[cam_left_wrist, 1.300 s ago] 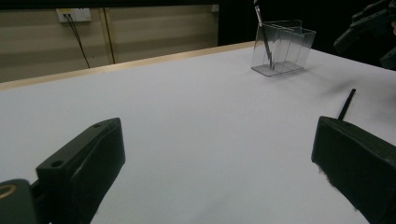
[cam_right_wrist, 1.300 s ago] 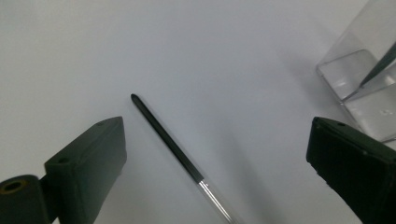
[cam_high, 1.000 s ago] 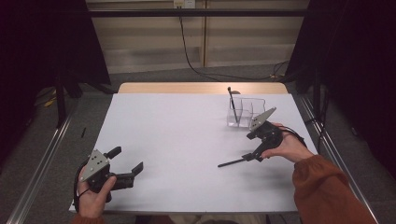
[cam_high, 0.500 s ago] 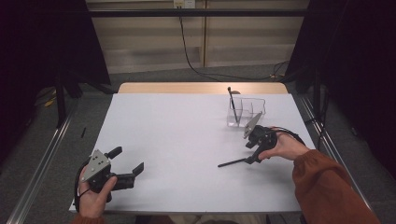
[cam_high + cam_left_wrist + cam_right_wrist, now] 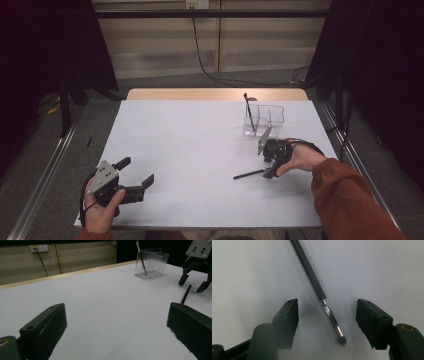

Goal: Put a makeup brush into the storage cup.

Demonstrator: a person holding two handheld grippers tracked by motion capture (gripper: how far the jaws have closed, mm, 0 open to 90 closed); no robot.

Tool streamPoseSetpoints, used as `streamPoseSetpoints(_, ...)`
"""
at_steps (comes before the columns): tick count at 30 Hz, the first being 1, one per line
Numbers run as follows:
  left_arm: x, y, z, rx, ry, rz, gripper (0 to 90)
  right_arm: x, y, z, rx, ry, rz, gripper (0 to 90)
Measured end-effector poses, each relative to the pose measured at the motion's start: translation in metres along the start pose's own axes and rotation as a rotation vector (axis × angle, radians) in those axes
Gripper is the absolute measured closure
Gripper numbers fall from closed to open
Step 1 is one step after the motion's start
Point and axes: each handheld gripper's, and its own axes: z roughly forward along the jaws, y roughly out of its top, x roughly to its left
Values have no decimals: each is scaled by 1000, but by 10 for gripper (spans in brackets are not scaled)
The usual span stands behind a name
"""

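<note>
Left gripper point(image 5: 134, 175): nearest, at about 7 o'clock on the white table point(image 5: 200, 150); its jaws stand wide with nothing between them.
Right gripper point(image 5: 271, 167): at about 4 o'clock, tilted down over the brush; its jaws have just been narrowing then widening a little and now stand apart, straddling the brush tip without touching it.
Brush point(image 5: 251, 173): a thin dark makeup brush lying flat on the table, long axis from 8 to 2 o'clock in the high view, handle end toward 8.
Right gripper view: shows the brush's silver ferrule point(image 5: 331, 318) and short bristle tip, detail too small in the high view.
Clear organiser point(image 5: 264, 120): farthest, at about 1 o'clock, with another dark brush point(image 5: 248, 111) standing in its left compartment.
</note>
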Motion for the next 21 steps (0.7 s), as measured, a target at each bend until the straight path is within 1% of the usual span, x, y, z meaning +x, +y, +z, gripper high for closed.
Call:
streamPoseSetpoints(1, 0, 0, 0, 0, 0, 0, 28, 2, 1, 1, 14, -6, 16, 311)
streamPoseSetpoints(3, 0, 0, 0, 1, 0, 0, 28, 2, 2, 5, 26, -8, -11, 301)
streamPoseSetpoints(4, 0, 0, 0, 1, 1, 2, 28, 2, 2, 4, 26, -8, -18, 309)
streamPoseSetpoints(6, 0, 0, 0, 1, 2, 0, 28, 3, 3, 4, 38, -4, -9, 335)
streamPoseSetpoints(8, 0, 0, 0, 1, 0, 0, 28, 3, 5, 4, 46, -2, -23, 354)
streamPoseSetpoints(9, 0, 0, 0, 2, 0, 2, 28, 4, 5, 4, 53, -2, -13, 368)
streamPoseSetpoints(10, 0, 0, 0, 2, 0, 1, 28, 3, 6, 3, 54, 1, -29, 393)
streamPoseSetpoints(13, 0, 0, 0, 2, 0, 1, 28, 1, 6, 2, 56, 2, -28, 489)
streamPoseSetpoints(15, 0, 0, 0, 4, 1, 2, 28, 0, 6, 2, 52, -1, -22, 524)
streamPoseSetpoints(16, 0, 0, 0, 5, 1, 4, 28, 0, 7, 1, 63, 0, -37, 538)
streamPoseSetpoints(19, 0, 0, 0, 3, 0, 4, 28, 2, 9, 1, 76, 2, -48, 619)
streamPoseSetpoints(20, 0, 0, 0, 4, 0, 5, 28, 3, 9, 1, 83, 7, -44, 647)
streamPoseSetpoints(21, 0, 0, 0, 3, 1, 5, 28, 2, 10, 1, 81, 10, -55, 665)
